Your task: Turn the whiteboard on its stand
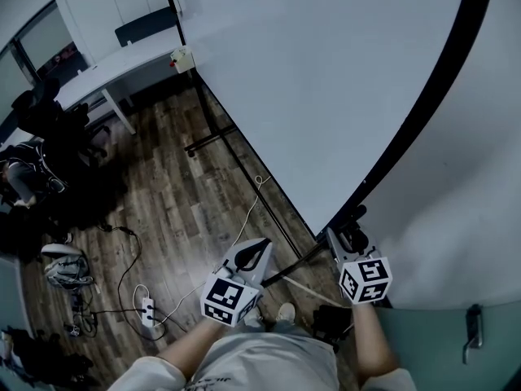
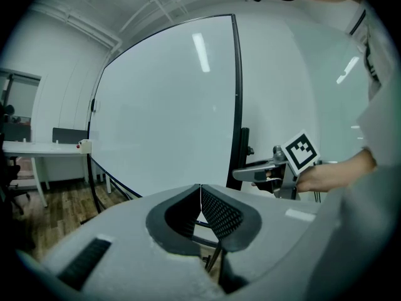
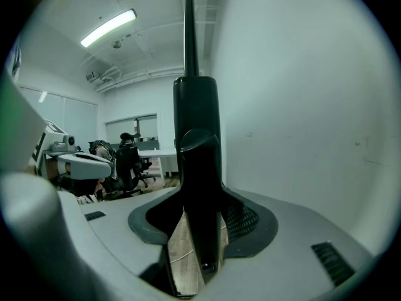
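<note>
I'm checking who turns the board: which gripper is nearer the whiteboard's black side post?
Right. The right gripper has the black side post between its jaws; the left gripper, shut and empty, sits apart to its left.

The pale grey left gripper (image 1: 262, 246) and right gripper (image 1: 340, 236) bear black mesh-lined jaws and black-patterned white cubes (image 1: 230, 298); the short-sleeved shirt (image 1: 269, 365) is white.

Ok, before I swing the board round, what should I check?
1. Right gripper on the stand post: ok, jaws closed on it.
2. Left gripper on the whiteboard: not ok, jaws together, empty, short of the board.
3. Floor by the stand's base: not ok, a white cable lies beside it.
4. Room between the board's far edge and the desk: cannot tell.
5. Stand free to turn: cannot tell.
</note>
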### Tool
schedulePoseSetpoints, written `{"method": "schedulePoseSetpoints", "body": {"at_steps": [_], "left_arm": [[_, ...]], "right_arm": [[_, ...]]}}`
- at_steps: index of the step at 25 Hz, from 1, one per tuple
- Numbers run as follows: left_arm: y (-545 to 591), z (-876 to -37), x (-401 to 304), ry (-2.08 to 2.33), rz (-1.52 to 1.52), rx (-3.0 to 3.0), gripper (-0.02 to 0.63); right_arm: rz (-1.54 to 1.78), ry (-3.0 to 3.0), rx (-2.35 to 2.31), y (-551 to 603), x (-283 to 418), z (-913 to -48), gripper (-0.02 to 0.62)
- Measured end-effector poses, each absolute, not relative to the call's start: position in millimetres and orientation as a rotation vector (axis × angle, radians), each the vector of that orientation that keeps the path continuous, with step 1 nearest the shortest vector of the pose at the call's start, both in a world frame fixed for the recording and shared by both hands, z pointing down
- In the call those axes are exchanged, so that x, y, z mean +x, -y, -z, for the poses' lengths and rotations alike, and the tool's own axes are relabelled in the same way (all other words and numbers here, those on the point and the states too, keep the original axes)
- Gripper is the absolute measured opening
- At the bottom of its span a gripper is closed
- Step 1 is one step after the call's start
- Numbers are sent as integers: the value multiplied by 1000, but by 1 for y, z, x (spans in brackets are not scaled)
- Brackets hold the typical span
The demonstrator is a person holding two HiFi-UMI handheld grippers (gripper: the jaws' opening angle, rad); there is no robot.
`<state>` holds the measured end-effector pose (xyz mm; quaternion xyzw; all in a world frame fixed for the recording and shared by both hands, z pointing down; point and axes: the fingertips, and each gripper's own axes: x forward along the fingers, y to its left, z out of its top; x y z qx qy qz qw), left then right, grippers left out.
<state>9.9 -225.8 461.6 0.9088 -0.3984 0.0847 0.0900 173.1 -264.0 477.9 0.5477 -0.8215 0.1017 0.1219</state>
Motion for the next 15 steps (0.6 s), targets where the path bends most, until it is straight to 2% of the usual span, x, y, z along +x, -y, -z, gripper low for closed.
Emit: {"method": "schedulePoseSetpoints", "body": {"at_steps": [15], "left_arm": [[213,-454,9,1157,-242,2706,11]], "right_arm": [[-302,2387,1622,252,177,-471,192]]}}
